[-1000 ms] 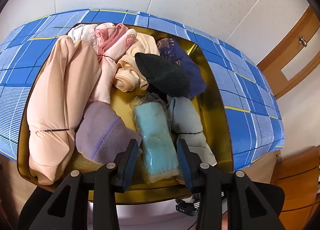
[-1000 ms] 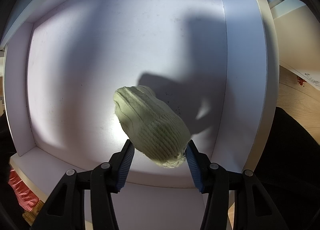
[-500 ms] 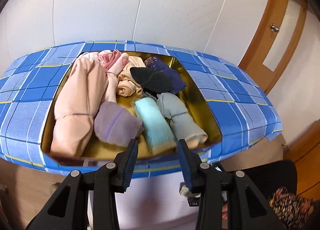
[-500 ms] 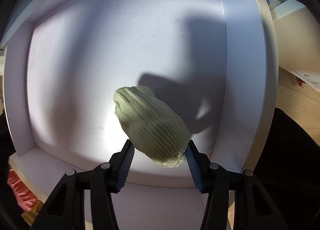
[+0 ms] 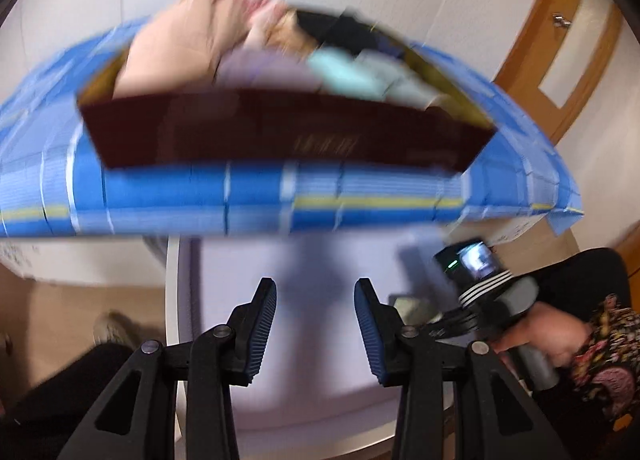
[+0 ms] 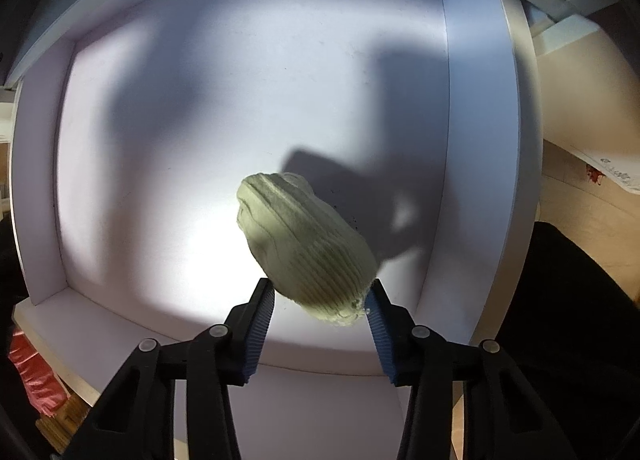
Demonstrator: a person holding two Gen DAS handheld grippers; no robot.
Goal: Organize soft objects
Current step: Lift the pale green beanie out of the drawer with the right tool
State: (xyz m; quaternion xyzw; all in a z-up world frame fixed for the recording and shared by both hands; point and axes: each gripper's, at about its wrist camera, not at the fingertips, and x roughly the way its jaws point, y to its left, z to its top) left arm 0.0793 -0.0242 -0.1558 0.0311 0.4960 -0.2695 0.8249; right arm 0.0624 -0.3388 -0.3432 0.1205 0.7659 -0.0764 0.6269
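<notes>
Since half a second ago my left gripper (image 5: pixel 315 334) has dropped and pulled back. Its view formerly looked down into the box (image 5: pixel 280 136) of rolled garments; it now faces the box's dark red front wall from below rim level, and the frame is motion-blurred. My right gripper (image 6: pixel 320 330) view is unchanged over the same interval.

Left gripper: jaws apart, nothing between the pads. It points at the white shelf unit (image 5: pixel 300 340) below the blue checked cloth (image 5: pixel 360 196).

Right gripper: jaws spread. The pale green ribbed knit roll (image 6: pixel 304 244) lies between the fingertips and extends forward from them. The right pad touches the roll's near end; the left pad stands just beside it. I cannot tell whether the pads are pressing on it. My right hand (image 5: pixel 552 336) is visible on the handle at the lower right of the left view.

Containers:
- Box, on the blue checked cloth: holds a peach roll (image 5: pixel 176 48), a lilac roll (image 5: pixel 264 72) and a mint roll (image 5: pixel 340 72), with darker items behind them too blurred to identify.
- White compartment (image 6: pixel 472 108): holds only the green roll, resting on its floor near the front lip.
</notes>
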